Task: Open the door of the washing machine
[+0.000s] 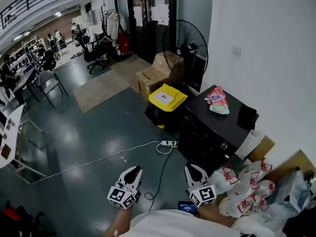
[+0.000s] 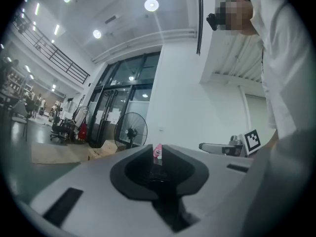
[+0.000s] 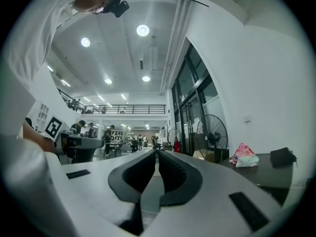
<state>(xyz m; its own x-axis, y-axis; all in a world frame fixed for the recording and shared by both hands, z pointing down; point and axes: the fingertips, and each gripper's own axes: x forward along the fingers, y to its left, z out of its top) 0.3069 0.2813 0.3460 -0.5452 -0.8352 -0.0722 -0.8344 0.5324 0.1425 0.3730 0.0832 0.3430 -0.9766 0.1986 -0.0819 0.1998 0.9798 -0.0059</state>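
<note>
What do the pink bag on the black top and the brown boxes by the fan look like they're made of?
Pink bag: probably thin plastic film, judging by its crumpled shape and printed surface. Brown boxes: apparently cardboard, with matte tan faces and square edges.

Light: bright round ceiling lamps (image 3: 142,30); the rest dim.
Glare: pale sheen on floor (image 1: 108,132).
Distortion: fisheye bending, black corners in gripper views.
Blur: foreground soft.
</note>
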